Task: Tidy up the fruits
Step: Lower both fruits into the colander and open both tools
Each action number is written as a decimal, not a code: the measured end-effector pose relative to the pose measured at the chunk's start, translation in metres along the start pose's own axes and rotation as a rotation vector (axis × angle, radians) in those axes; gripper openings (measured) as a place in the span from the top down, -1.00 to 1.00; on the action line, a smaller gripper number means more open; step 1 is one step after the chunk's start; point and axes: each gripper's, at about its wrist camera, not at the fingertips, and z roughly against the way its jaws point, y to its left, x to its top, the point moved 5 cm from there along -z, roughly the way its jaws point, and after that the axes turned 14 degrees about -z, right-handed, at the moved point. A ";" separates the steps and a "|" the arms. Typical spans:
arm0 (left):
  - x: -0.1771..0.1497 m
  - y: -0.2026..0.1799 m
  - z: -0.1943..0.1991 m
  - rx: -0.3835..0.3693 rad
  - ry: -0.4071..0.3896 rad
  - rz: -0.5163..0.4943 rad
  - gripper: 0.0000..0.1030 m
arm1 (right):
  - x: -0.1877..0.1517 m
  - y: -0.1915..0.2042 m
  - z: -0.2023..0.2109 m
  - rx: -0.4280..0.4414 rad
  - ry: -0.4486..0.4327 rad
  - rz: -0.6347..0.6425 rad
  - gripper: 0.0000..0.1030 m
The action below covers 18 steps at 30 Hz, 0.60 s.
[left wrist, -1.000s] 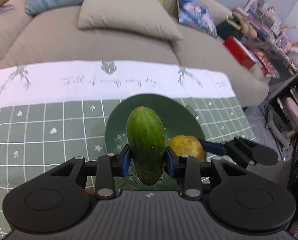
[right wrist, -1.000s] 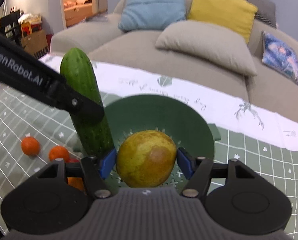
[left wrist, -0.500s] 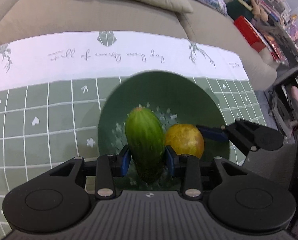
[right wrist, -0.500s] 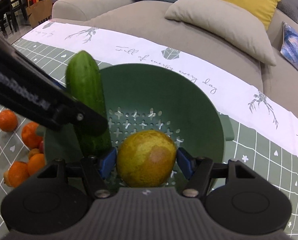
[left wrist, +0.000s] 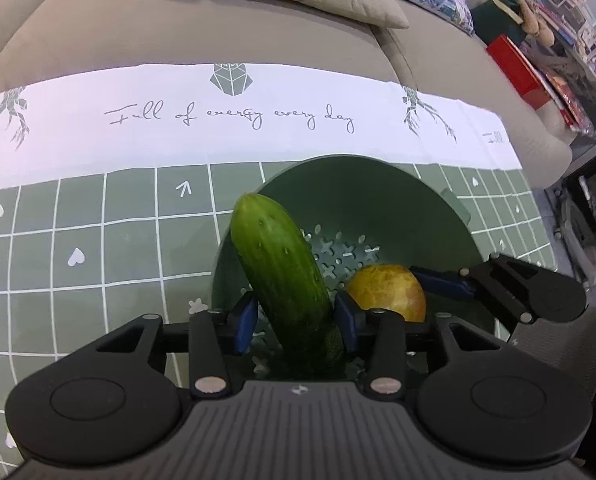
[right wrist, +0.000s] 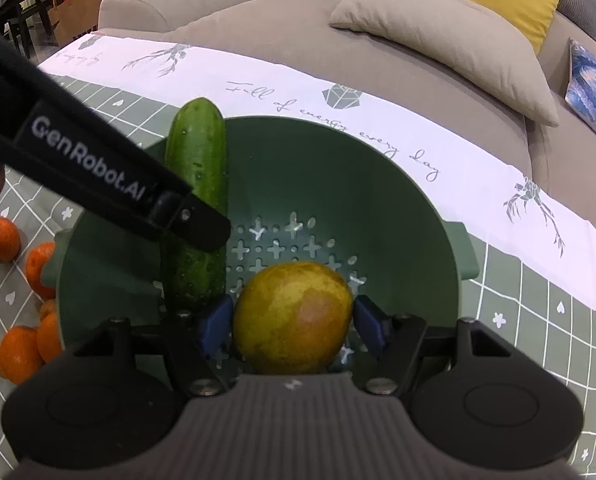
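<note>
My left gripper (left wrist: 296, 322) is shut on a green cucumber (left wrist: 284, 276) that stands tilted to the left inside the green colander bowl (left wrist: 429, 216). My right gripper (right wrist: 294, 328) is shut on a yellow-green pear (right wrist: 294, 316), low inside the same colander (right wrist: 377, 184). The cucumber (right wrist: 197, 208) and the left gripper's black arm (right wrist: 98, 176) show at the left of the right wrist view. The pear (left wrist: 385, 292) and the right gripper's finger (left wrist: 445, 284) show at the right of the left wrist view.
Several oranges (right wrist: 16, 320) lie on the green checked tablecloth (left wrist: 78, 260) left of the colander. A beige sofa (right wrist: 298, 32) with cushions stands behind the table's far edge. Shelves with clutter (left wrist: 557, 40) are at the right.
Both grippers have moved down and forward with their fruit into the colander. The cucumber now leans left, its lower end deep in the bowl.
</note>
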 end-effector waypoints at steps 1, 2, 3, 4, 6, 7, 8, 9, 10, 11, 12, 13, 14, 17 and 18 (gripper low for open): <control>-0.001 -0.001 0.001 0.000 -0.005 -0.007 -0.07 | 0.001 0.000 0.000 -0.006 -0.001 0.001 -0.22; -0.001 -0.001 0.004 -0.006 -0.012 -0.013 -0.12 | 0.002 -0.001 -0.001 -0.013 -0.002 -0.001 -0.22; -0.003 -0.001 0.006 -0.013 -0.019 -0.014 -0.16 | 0.003 -0.002 -0.001 -0.017 -0.004 -0.009 -0.22; -0.004 -0.001 0.009 -0.017 -0.025 -0.014 -0.17 | 0.004 -0.003 -0.001 -0.018 -0.006 -0.019 -0.22; -0.007 0.000 0.016 -0.016 -0.038 -0.020 -0.21 | 0.006 -0.006 -0.002 -0.019 -0.008 -0.044 -0.23; -0.009 0.000 0.020 -0.010 -0.044 -0.025 -0.21 | 0.007 -0.006 -0.003 -0.022 -0.012 -0.049 -0.23; -0.012 0.001 0.025 -0.008 -0.054 -0.030 -0.21 | 0.007 -0.006 -0.003 -0.027 -0.016 -0.053 -0.23; -0.013 0.000 0.030 -0.013 -0.066 -0.036 -0.21 | 0.007 -0.006 -0.004 -0.032 -0.017 -0.053 -0.23; -0.015 0.000 0.036 -0.013 -0.077 -0.044 -0.21 | 0.008 -0.005 -0.004 -0.036 -0.016 -0.054 -0.23; -0.017 0.000 0.042 -0.010 -0.089 -0.054 -0.21 | 0.007 -0.005 -0.004 -0.040 -0.015 -0.054 -0.23; -0.019 -0.001 0.046 0.002 -0.095 -0.065 -0.21 | 0.007 -0.004 -0.004 -0.043 -0.014 -0.054 -0.23; -0.022 -0.002 0.051 0.025 -0.097 -0.085 -0.21 | 0.006 -0.003 -0.003 -0.046 -0.014 -0.055 -0.23; -0.024 -0.003 0.056 0.051 -0.099 -0.108 -0.21 | 0.007 -0.003 -0.004 -0.051 -0.009 -0.053 -0.23; -0.034 -0.006 0.070 0.088 -0.117 -0.147 -0.21 | 0.007 0.000 -0.003 -0.071 -0.006 -0.034 -0.25; -0.037 -0.006 0.075 0.088 -0.120 -0.149 -0.21 | 0.008 0.000 0.000 -0.073 -0.027 -0.032 -0.29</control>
